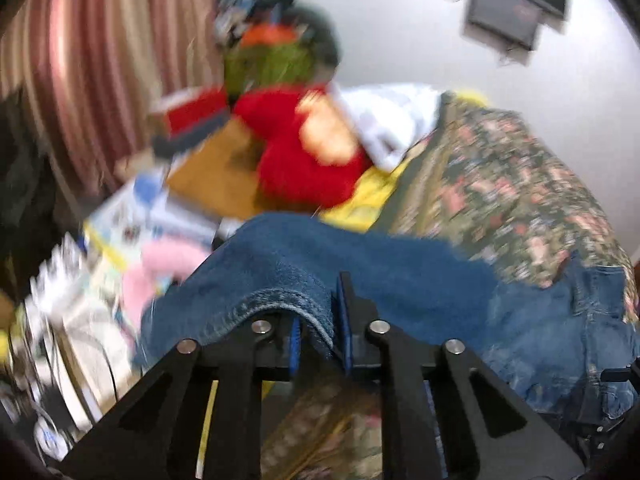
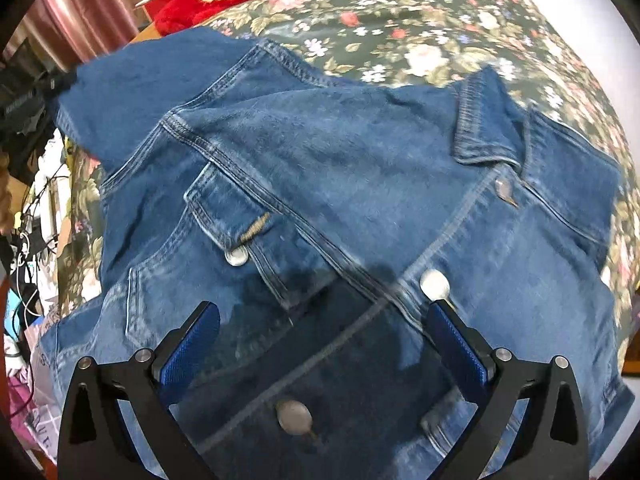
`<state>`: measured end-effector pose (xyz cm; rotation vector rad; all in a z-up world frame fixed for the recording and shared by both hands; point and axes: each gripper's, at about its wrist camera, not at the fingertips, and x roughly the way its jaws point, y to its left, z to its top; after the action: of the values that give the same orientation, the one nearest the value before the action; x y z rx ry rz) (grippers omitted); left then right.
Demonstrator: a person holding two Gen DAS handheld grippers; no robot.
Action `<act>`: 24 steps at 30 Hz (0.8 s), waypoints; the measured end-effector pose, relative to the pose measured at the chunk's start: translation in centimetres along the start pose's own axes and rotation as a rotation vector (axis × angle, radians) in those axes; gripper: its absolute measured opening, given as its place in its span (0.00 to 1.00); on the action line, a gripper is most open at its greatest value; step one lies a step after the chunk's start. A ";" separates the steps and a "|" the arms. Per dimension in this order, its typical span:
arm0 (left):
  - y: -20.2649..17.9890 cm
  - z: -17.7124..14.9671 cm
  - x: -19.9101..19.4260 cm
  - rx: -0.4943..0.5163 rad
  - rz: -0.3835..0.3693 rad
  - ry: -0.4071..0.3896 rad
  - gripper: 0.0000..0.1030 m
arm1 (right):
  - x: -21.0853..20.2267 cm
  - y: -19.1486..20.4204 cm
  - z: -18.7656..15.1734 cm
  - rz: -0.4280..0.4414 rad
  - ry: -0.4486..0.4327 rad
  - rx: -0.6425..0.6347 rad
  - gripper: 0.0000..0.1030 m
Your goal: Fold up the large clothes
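- The denim jacket (image 2: 340, 200) is spread front-up on the bed's floral bedspread (image 2: 420, 12), with its collar (image 2: 484, 128) toward the far side and its buttons showing along the placket.
- The left claw (image 1: 322, 332) is clamped on a hemmed edge of the jacket (image 1: 288, 304), probably the cuff of a sleeve; the cloth is draped over the blue pads (image 1: 344, 320) and lifted off the bed.
- Only a narrow strip of hem is seen between the pads, so the denim could be pulled free by its own weight if the sleeve is swung across quickly. The blur in the left wrist view suggests a fast move, which raises that risk.
- The right claw (image 2: 320, 344) is held apart above the front of the jacket, pointing steeply down, with nothing between its pads and a metal button (image 2: 294, 417) below it.
- Whether its tips touch the cloth cannot be told. If the body is not pinned by it, the whole jacket may be dragged across the bedspread instead of being folded at the shoulder.
- If the right claw is shut here, a button or a double layer could be caught, and the front panel would bunch.
- The lifted sleeve could be laid down twisted or short of the middle line, since stiff denim resists a clean crease.
- Clutter is crowded beside the bed: a red plush toy (image 1: 304, 148), boxes and papers. These could be knocked if the left claw is swung wide.
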<state>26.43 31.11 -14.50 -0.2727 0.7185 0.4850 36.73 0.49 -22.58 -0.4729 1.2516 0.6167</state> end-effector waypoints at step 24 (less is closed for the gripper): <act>-17.1 -9.2 1.5 0.264 -0.408 0.454 0.40 | -10.3 -9.6 -9.4 -0.051 -0.212 0.205 1.00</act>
<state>31.00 13.32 -20.95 -0.2747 1.1269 -0.0696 34.37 -14.45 -15.06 -0.2598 1.0838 0.4762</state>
